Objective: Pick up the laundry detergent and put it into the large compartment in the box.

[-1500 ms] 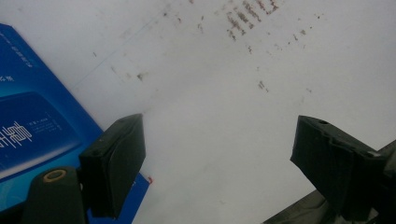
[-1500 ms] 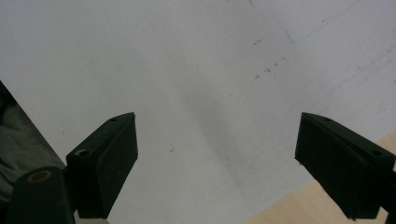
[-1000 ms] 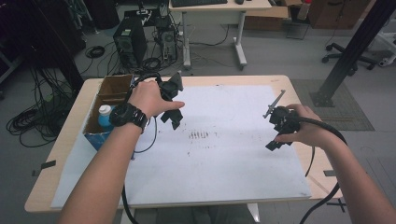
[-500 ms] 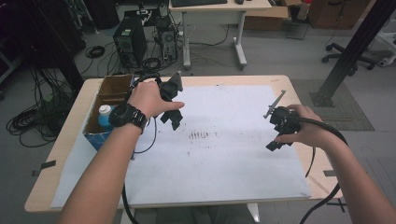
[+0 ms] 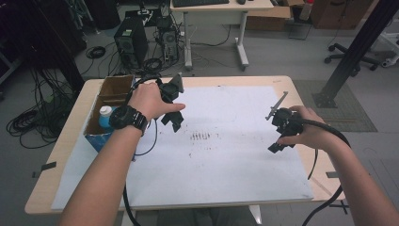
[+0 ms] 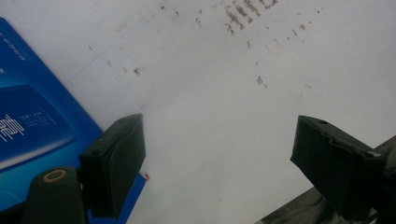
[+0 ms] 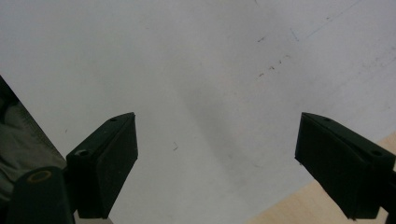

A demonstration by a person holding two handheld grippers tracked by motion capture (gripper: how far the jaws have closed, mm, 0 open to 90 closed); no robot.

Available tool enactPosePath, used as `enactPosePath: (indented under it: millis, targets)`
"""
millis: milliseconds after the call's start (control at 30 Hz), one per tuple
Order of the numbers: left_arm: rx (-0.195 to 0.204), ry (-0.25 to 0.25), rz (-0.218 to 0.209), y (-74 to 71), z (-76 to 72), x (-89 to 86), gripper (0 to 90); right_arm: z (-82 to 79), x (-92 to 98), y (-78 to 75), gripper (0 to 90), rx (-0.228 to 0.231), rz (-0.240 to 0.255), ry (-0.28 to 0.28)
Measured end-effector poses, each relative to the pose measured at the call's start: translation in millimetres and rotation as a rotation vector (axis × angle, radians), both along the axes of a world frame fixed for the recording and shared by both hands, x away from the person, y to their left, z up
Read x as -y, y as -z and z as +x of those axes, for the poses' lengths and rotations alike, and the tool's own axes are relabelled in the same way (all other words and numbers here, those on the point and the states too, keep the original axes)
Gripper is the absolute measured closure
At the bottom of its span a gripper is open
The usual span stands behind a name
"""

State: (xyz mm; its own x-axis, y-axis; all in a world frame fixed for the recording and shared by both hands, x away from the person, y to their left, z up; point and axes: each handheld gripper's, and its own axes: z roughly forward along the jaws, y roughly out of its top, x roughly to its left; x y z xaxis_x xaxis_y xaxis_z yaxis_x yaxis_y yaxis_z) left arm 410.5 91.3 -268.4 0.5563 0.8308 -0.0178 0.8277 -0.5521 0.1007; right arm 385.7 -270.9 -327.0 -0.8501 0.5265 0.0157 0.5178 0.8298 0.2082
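- Two grippers above the white sheet (image 5: pixel 226 160), well apart.
- Left gripper (image 6: pixel 219 154): jaws spread, nothing between, beside blue cardboard box (image 6: pixel 28 116).
- Right gripper (image 7: pixel 217 158): jaws spread wide, nothing between.

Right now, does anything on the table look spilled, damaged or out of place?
The white sheet covering the table carries a patch of dark brown smudges near its middle, like old stains rather than a fresh spill. The open cardboard box with blue sides sits upright at the left edge. Both grippers hover open and empty.
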Motion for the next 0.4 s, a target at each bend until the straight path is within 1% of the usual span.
enactPosePath:
  millis: [400]
  targets:
    - [-0.007,0.005,0.000,0.6,-0.4,0.7,17.6,-0.6,0.7,0.2,13.1,-0.002,-0.001,-0.003]
